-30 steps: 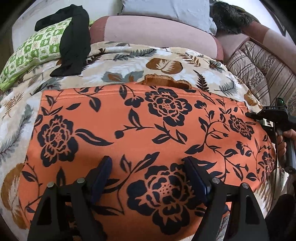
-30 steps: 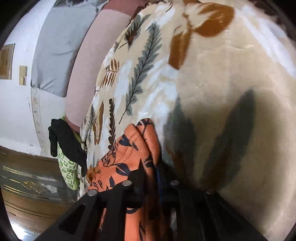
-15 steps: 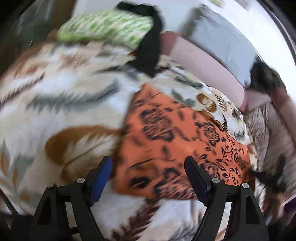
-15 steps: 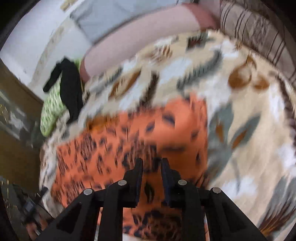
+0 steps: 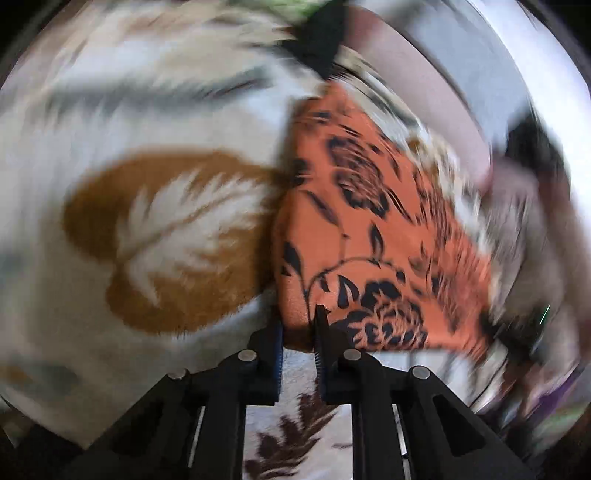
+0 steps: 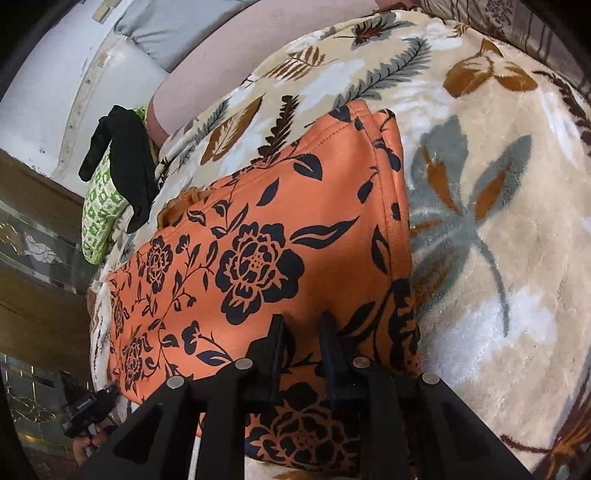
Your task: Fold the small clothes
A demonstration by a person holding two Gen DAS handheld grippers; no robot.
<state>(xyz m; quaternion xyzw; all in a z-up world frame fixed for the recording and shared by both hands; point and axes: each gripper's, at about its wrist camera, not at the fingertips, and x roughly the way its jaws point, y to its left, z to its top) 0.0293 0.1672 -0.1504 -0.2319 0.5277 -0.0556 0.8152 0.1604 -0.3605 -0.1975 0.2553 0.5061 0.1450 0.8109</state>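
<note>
An orange garment with black flowers (image 6: pixel 277 229) lies flat on a leaf-patterned blanket (image 6: pixel 498 221). My right gripper (image 6: pixel 301 325) sits over its near right part, jaws narrow, with a small ridge of the orange cloth pinched between them. In the blurred left wrist view the same garment (image 5: pixel 369 229) stretches away to the right. My left gripper (image 5: pixel 300 321) is at its near corner, jaws closing, and that corner sits between the pads. The left gripper's body and the hand that holds it show small at the right wrist view's lower left (image 6: pixel 86 410).
A black garment (image 6: pixel 125 162) is draped over a green checked pillow (image 6: pixel 99 206) at the far left. A pink bolster (image 6: pixel 229 62) and a grey pillow (image 6: pixel 166 29) line the back. A striped cushion (image 6: pixel 535 29) is at the far right.
My left gripper has slid from the garment's middle to its left corner, and its wide jaws have come together on that corner. My right gripper has rolled and shifted, still pinching orange cloth.
</note>
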